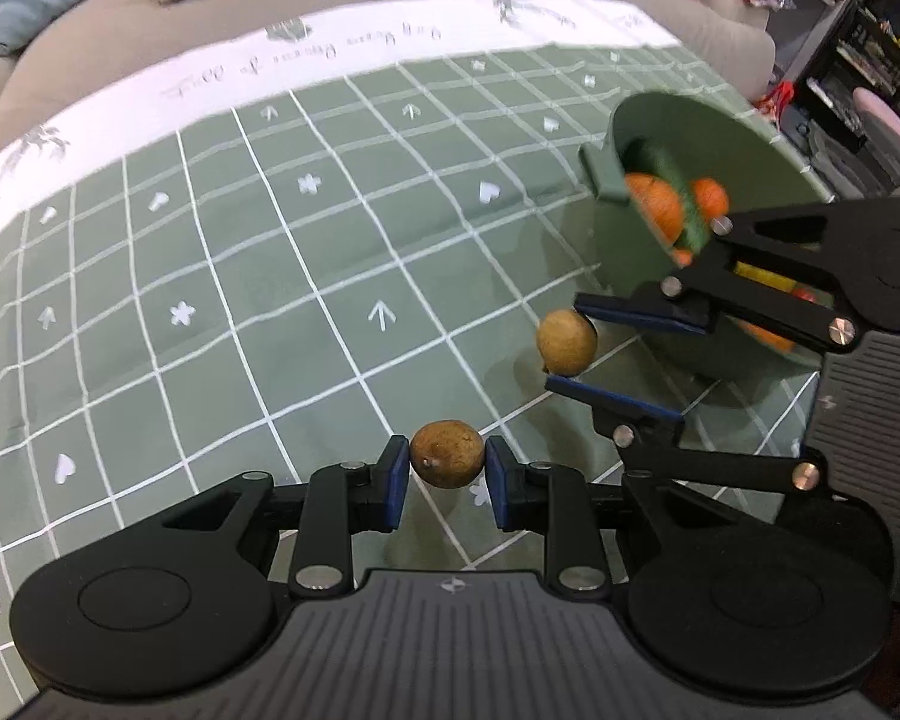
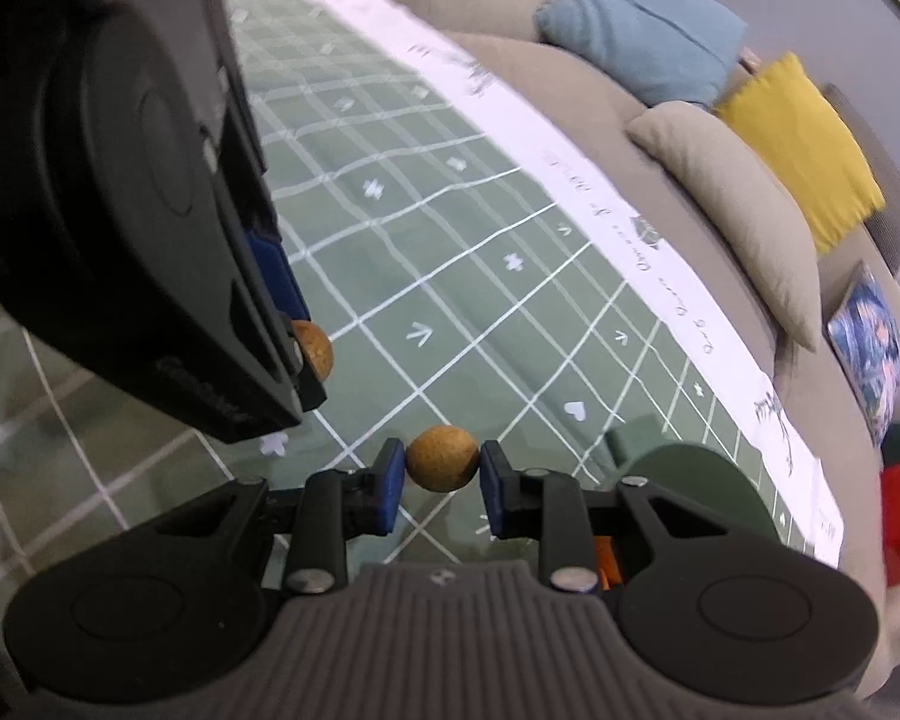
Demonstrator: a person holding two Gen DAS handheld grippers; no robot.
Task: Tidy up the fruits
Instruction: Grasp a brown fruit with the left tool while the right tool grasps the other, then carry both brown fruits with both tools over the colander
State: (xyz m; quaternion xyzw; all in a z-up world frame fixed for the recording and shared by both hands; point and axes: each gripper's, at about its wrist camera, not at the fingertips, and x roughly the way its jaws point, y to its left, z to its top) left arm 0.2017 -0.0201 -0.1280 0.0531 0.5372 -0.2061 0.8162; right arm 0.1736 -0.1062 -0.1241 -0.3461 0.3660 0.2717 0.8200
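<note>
A: 2 small brown fruits, 1 in each gripper. They look like longans, though I would not swear to it.

B: Is either grip loose?

A: No. The left gripper (image 1: 448, 463) has its blue pads (image 1: 395, 483) pressed on both sides of the left-hand longan (image 1: 448, 461), and it appears lifted off the green checked tablecloth (image 1: 240, 276). The right gripper (image 2: 442, 468) is clenched the same way on the right-hand longan (image 2: 442, 465).

B: Where does the fruit go?

A: My guess is the green bowl (image 1: 684, 138), which already holds oranges (image 1: 654, 204) and something yellow I cannot identify.

B: Which way does it lie from each gripper?

A: From the left gripper it is ahead and well off to the right, beyond the right gripper. From the right gripper it is just beside the right finger, low and close; only the bowl's rim (image 2: 684, 468) and handle show past that finger.

B: So the right hand is nearer.

A: Clearly. It sits between the left gripper and the bowl, so I would expect it to drop first and clear the path.

B: Does the fruit's axis matter?

A: Hardly. Both are nearly round, so no turning is needed. The risk is 1 rolling away if it is released over the rim instead of inside.
</note>
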